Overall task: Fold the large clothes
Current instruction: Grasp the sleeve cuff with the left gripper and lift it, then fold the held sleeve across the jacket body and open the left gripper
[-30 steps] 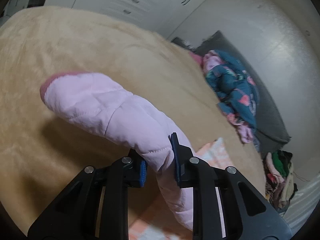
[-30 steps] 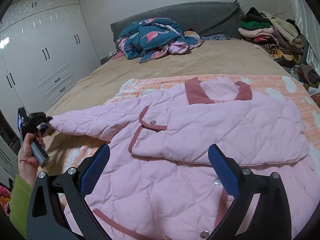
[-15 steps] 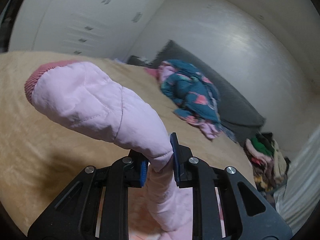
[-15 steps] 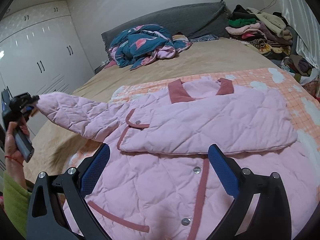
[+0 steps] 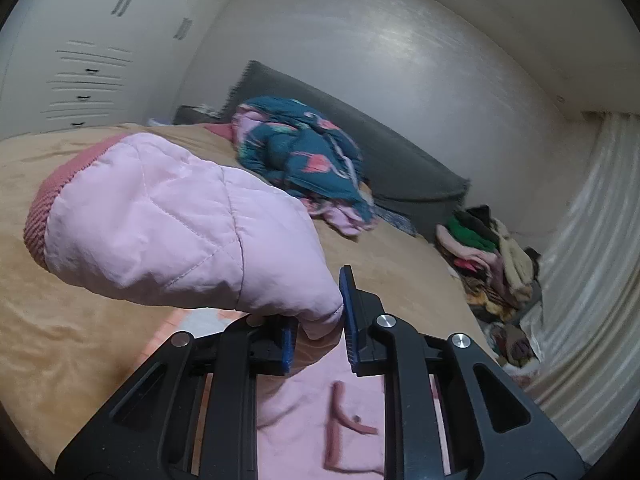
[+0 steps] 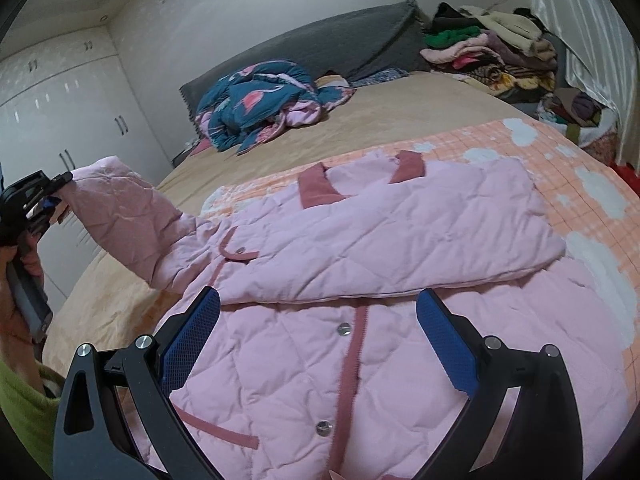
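A pink quilted jacket [image 6: 360, 360] with dark-pink trim lies front-up on an orange checked blanket [image 6: 580, 184] on the bed. One sleeve [image 6: 400, 236] lies folded across its chest. My left gripper [image 5: 318, 336] is shut on the other sleeve [image 5: 180, 224] near its ribbed cuff and holds it lifted off the bed; that gripper also shows at the left of the right wrist view [image 6: 48, 196]. My right gripper [image 6: 318, 340] is open and empty, hovering over the jacket's lower front.
A tan bedspread [image 6: 400, 120] covers the bed. A teal flamingo-print quilt [image 6: 260, 100] is bunched by the grey headboard [image 6: 340, 44]. A pile of clothes [image 6: 492, 52] sits at the far right by a curtain. White wardrobes [image 6: 52, 128] stand on the left.
My left gripper has raised the sleeve higher and swung it in toward the jacket body. My right gripper has moved closer over the jacket and stayed open.
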Motion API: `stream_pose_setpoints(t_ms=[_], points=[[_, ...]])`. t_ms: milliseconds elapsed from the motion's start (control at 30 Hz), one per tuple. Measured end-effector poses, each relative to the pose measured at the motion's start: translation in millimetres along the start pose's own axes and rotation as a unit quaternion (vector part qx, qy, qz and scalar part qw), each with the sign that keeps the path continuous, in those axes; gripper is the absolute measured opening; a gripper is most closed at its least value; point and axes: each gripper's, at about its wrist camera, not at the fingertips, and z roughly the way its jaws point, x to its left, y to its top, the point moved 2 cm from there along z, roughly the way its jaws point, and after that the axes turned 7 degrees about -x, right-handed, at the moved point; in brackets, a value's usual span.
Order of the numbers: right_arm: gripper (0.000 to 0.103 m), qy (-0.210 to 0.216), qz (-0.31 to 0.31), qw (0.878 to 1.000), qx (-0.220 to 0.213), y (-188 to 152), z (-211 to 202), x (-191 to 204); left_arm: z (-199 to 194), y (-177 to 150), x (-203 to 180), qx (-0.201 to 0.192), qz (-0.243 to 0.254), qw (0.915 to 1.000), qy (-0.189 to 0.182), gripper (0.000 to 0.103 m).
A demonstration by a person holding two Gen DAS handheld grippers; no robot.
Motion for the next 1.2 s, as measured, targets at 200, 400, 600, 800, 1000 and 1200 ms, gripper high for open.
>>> stream_pose_setpoints(t_ms=[200, 400, 600, 800, 1000, 1200], points=[[0.098, -0.017, 0.004, 1.0, -0.016, 6.5, -20.5, -19.1, 12.4, -28.2, -38.6, 0.018, 0.001, 0.9988, -0.045, 0.011], [0.098, -0.043, 0.009, 0.999, -0.028, 7.5, -37.8, -43.4, 19.2, -58.9, -87.4, 0.049, 0.054, 0.9928, -0.095, 0.011], [0.098, -0.074, 0.028, 0.996, -0.033, 4.6, -49.8, -71.2, 21.1, -91.3, -129.9, 0.067, 0.121, 0.9823, -0.126, 0.011], [0.098, -0.091, 0.036, 0.995, -0.038, 2.9, -57.4, -86.5, 21.5, -125.3, -158.2, 0.089, 0.168, 0.9701, -0.151, 0.011], [0.098, -0.105, 0.052, 0.992, -0.044, 2.9, -64.7, -99.5, 19.4, -165.5, -185.7, 0.111, 0.236, 0.952, -0.16, 0.011], [0.098, -0.118, 0.062, 0.99, -0.051, 3.2, -70.9, -108.8, 20.9, -198.0, -198.3, 0.142, 0.264, 0.9382, -0.173, 0.011]])
